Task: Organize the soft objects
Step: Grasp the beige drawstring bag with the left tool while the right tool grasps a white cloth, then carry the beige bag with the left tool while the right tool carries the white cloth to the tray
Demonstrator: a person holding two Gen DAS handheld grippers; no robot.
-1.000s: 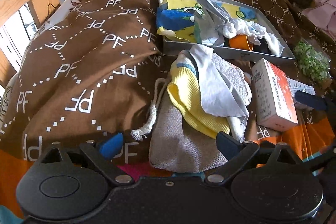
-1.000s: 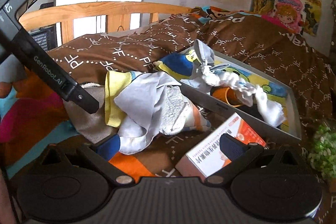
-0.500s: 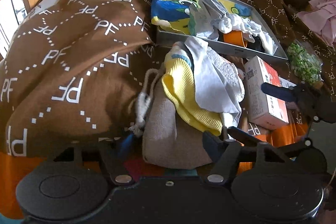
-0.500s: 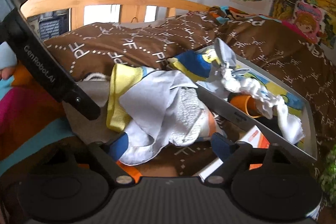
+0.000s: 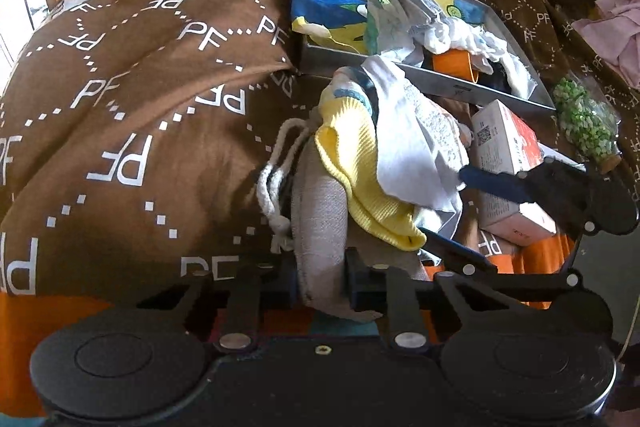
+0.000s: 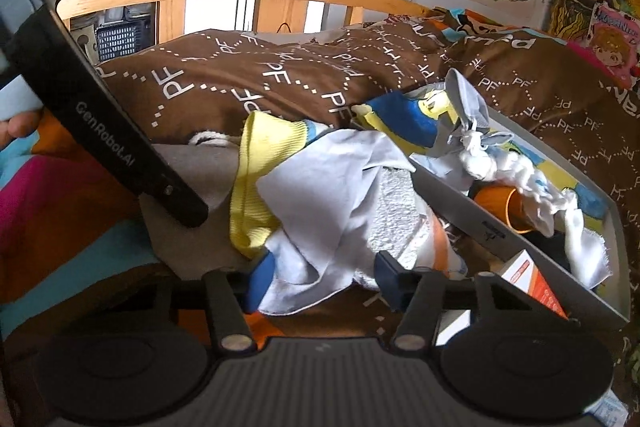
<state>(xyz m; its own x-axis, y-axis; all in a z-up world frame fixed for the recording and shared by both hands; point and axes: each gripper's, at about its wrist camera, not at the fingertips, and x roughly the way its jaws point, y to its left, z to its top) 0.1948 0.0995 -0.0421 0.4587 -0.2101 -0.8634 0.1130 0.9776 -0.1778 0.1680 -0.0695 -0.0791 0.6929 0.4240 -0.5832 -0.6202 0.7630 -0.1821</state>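
— Cloths (image 6: 328,187) heaped on the burlap pouch (image 5: 320,227), beside the tray (image 5: 440,83)?

— Yes. Left gripper (image 5: 320,279) is closing, pinching the pouch's edge (tight already). Right gripper (image 6: 320,279) is closing around the white cloth, not squeezing yet.

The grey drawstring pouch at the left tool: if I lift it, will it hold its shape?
Probably not. The grey drawstring pouch looks like soft cloth, bunched between the closing left tool, so it will likely sag. The yellow cloth draped on it may slide off.
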